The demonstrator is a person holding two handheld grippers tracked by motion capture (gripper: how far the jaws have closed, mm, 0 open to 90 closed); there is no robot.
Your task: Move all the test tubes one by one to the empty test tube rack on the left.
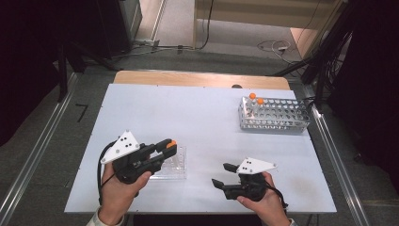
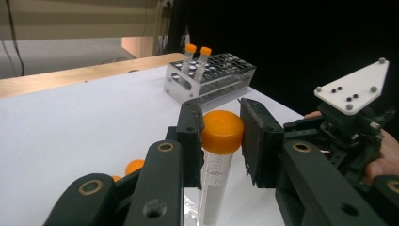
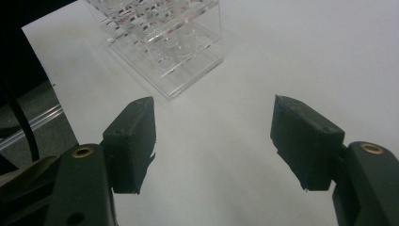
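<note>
L gripper (image 2: 221, 136) is clamped on the orange cap of a clear plastic tube (image 2: 214, 188); the tube hangs straight down below the jaws, just above the clear rack (image 1: 171, 165) that sits right under and in front of it. More orange caps (image 2: 134, 165) show low to that gripper's left. R gripper (image 3: 214, 141) stands wide w/ nothing between the jaws, only bare worktop (image 3: 291, 47) ahead, clear rack beyond it.

Handling, as judged: tube looks light, stiff, thin-walled plastic; smooth body prob. slippery, so the cap is the better hold – wider, ridged edge likely gives the pads bite. Grip is high, so the tube could swing or tilt if moved fast; keep it vertical. Not very fragile, but squeezing the body may crack it.

Metal rack (image 1: 274, 114) w/ two orange-capped tubes (image 2: 196, 59) stands well ahead of L gripper, far right corner. Worktop is white, flat, matte, set on a wood bench. Room around is dark; grey floor, cables, rails at the sides.
</note>
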